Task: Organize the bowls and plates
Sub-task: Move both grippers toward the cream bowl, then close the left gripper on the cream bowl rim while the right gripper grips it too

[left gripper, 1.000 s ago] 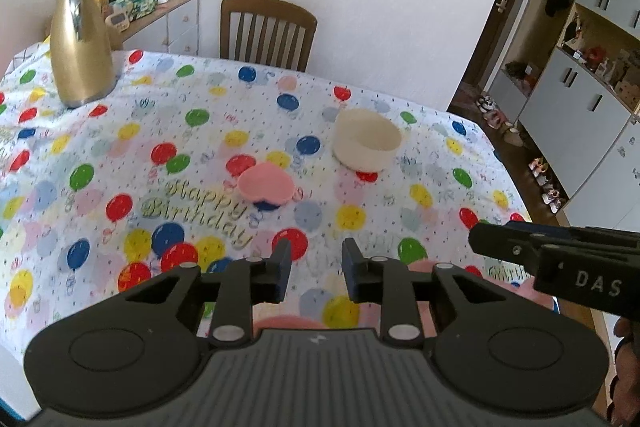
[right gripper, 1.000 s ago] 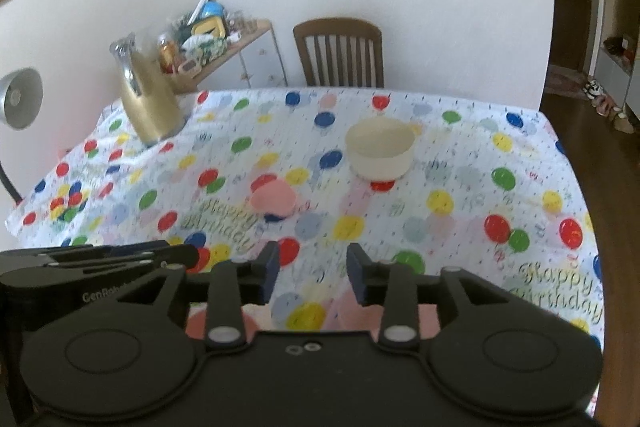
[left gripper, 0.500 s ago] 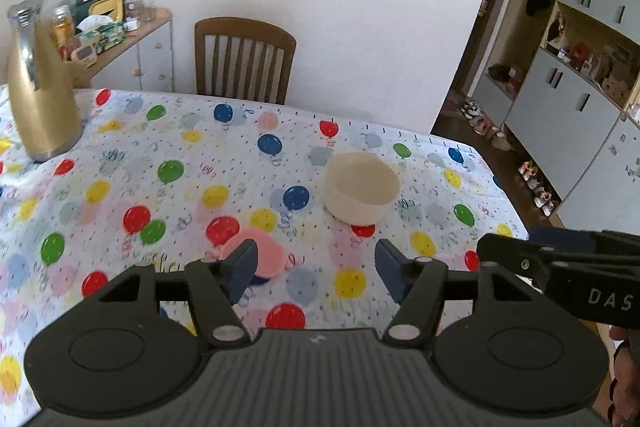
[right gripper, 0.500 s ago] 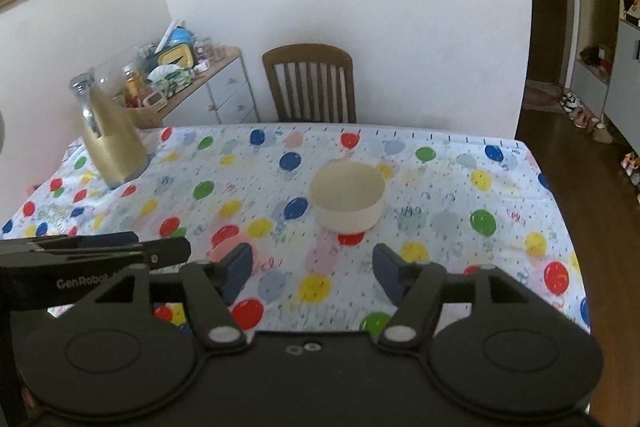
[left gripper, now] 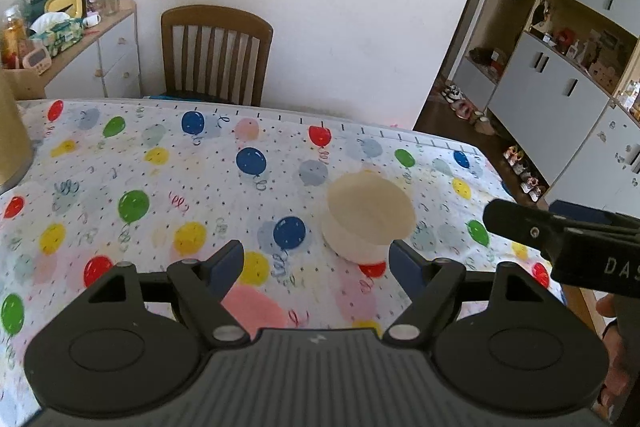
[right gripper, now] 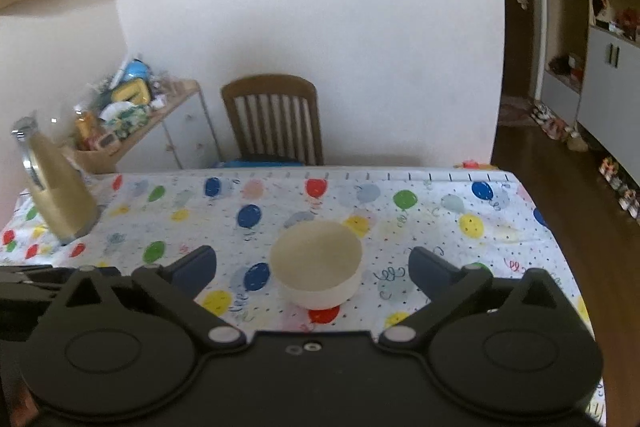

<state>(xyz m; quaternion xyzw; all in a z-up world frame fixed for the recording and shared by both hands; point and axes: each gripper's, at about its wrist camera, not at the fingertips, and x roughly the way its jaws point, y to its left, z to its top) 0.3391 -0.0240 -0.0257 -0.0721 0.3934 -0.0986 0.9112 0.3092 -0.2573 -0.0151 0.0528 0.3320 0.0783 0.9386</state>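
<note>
Cream bowl sits mid-desk, framed by the right gripper, fingers opening, nothing held. Left gripper also opening, empty. Risk: a finger clips the rim and shoves the bowl away

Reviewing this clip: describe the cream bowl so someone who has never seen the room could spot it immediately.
Start at the table under the white balloon-print tablecloth, with the brown slatted wooden chair at its far side. Out in the open cloth on the chair's near side stands the round cream bowl, upright and empty. It is plain and pale among bright printed balloons, unlike the tall gold jug near the table's left edge.
</note>
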